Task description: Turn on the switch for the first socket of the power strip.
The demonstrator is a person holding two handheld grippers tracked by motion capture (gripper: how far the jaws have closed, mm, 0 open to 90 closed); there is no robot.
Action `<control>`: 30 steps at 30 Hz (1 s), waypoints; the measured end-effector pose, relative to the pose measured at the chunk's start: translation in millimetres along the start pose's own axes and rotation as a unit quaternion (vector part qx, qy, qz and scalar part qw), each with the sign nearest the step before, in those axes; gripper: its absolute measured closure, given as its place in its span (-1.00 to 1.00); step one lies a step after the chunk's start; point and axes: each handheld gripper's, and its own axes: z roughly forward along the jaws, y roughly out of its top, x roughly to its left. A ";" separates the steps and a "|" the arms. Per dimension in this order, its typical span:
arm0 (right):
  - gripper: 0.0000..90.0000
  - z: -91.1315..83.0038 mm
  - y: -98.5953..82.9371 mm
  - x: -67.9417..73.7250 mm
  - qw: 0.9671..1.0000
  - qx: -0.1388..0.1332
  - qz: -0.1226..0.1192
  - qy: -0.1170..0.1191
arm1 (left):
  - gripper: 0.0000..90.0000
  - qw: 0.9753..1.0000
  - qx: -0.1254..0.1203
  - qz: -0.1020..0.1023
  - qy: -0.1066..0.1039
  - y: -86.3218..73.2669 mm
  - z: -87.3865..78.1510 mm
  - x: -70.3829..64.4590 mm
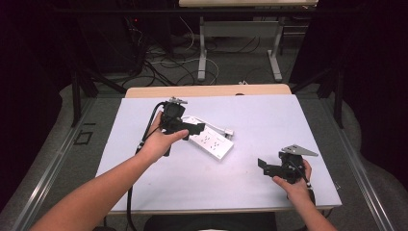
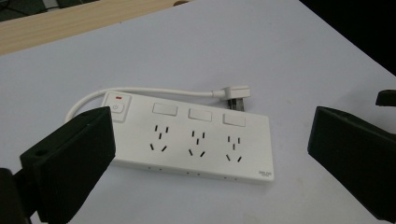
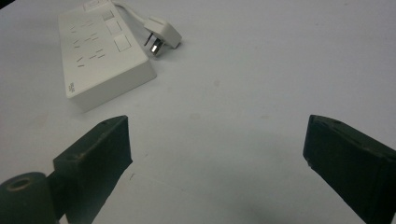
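Note:
A white power strip (image 1: 211,143) lies flat near the middle of the white table; it has three sockets, three covers and a switch with a red mark (image 2: 117,106). Its short white cord loops behind it and ends in a plug (image 2: 233,94) lying on the table beside the strip. My left gripper (image 1: 192,129) hovers over the strip's left end, jaws open wide, nothing between them. My right gripper (image 1: 265,166) stands open low at the table's front right, well apart from the strip (image 3: 100,51), its jaws pointing toward it.
The white table top (image 1: 269,120) has a wooden strip along its far edge (image 1: 207,90). Beyond it stand another table's legs (image 1: 202,53) and loose cables on the floor. A black cable trails from my left gripper off the front edge.

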 end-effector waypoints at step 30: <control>-0.84 1.5 -0.6 0.3 1.000 0.004 0.000 -0.004 | -0.96 0.993 -0.051 -0.108 0.009 -67.9 -64.6 58.0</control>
